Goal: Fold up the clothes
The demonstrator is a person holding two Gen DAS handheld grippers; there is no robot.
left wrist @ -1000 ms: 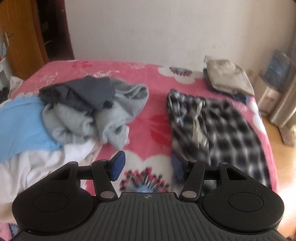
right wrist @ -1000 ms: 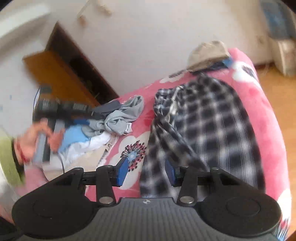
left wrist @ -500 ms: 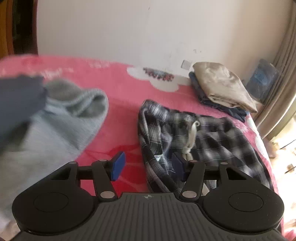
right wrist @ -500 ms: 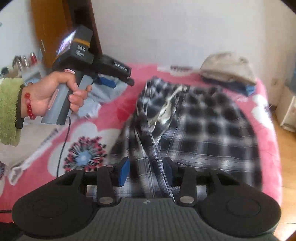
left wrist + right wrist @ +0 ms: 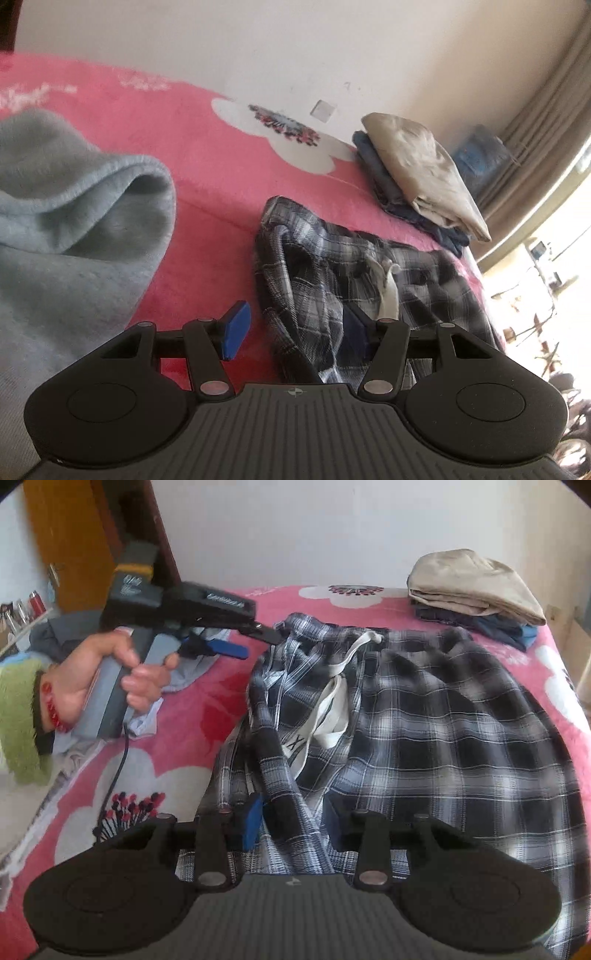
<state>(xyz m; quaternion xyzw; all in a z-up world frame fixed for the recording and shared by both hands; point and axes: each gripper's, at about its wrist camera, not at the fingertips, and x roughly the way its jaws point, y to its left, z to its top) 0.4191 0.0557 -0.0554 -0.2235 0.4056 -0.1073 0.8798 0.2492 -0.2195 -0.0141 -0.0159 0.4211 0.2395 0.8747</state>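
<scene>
**Both claws over the plaid trousers' left edge**

Your plaid trousers (image 5: 424, 716) lie spread on the pink floral bed (image 5: 207, 716), waistband toward the wall at 12 o'clock, with the white drawstring (image 5: 332, 701) trailing down the middle. Their left side is bunched into a long ridge running from the waistband down to 6 o'clock.

Your right claw (image 5: 293, 821) sits over the lower end of that ridge; its jaws are closing with the fold between them, and a gap remains beside each blue pad, so nothing is gripped. Your left claw (image 5: 295, 328) stands open at the waistband corner; the cloth's edge lies between its pads without being pinched. In the right wrist view, your left hand (image 5: 107, 675) holds that tool at 10 o'clock.

To the left of the trousers, a strip of bare bed separates them from the grey garment (image 5: 74, 229). At 1 o'clock the folded stack (image 5: 476, 587) sits well apart, near the wall. The bed's right edge runs just beside the trouser hem.
</scene>
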